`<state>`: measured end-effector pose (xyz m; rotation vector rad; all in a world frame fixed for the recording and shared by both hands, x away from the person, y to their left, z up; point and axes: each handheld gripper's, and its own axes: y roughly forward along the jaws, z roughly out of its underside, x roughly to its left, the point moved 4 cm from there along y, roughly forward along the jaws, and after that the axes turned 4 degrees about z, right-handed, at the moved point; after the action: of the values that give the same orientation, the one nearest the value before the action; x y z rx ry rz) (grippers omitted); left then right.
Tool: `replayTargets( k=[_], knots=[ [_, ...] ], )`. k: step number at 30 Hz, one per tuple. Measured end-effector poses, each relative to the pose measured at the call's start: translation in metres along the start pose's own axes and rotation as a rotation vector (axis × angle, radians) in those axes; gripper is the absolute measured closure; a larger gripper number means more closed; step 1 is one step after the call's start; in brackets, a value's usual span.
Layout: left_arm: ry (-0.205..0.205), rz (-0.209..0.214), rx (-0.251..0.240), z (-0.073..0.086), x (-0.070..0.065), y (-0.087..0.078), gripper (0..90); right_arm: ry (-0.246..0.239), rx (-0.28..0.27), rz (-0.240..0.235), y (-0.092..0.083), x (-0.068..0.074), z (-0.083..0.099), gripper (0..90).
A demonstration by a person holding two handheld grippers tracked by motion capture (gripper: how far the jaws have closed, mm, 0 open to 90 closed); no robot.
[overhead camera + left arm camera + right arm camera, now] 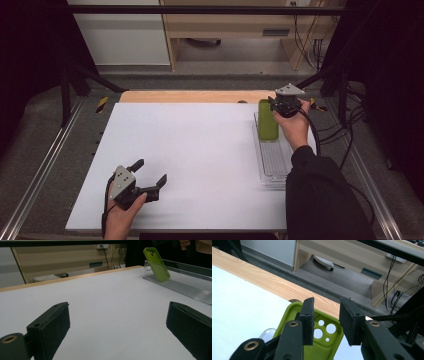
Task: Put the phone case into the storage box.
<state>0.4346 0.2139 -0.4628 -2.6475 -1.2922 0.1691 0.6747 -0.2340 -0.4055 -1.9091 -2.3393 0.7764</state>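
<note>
The green phone case [267, 120] stands at the far end of a clear plastic tray [272, 165] on the right side of the white bench [190, 150] in the high view. It leans there, almost upright. The right tool [278, 105] is held just above the top edge of the case, and the person's right hand [295, 127] comes to it from a dark sleeve [320, 200]. The left tool [152, 177] rests low over the near left part of the bench, well apart from the case, and its jaws are spread wide with nothing between them.

In the left gripper view, the left tool [117, 322] has its two black jaws far apart over the bare bench [100, 302]. The phone case [156, 264] is far off at the upper right, tilted against the end wall of the tray [185, 287].

In the right gripper view, the right tool [327, 322] looks down on the camera end of the phone case [324, 342], with its round holes. The jaws stand a little apart with a gap between them. The pads do not press on the case, so the tool is open and grips nothing. Behind the case runs the wooden edge [262, 280] of the bench.
</note>
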Motion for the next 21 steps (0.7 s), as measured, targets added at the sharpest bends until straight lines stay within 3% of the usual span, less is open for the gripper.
replayTargets(
  k=[11,21],
  knots=[
    [0.0,0.0,0.0,0.0,0.0003,-0.0001,4.7,0.028,0.012,0.004,0.0018,0.0006,0.0014,56.1],
    [0.0,-0.002,0.0,0.0001,0.0007,-0.0003,4.7,0.118,0.031,0.001,0.0045,0.0006,0.0023,37.8]
  ],
)
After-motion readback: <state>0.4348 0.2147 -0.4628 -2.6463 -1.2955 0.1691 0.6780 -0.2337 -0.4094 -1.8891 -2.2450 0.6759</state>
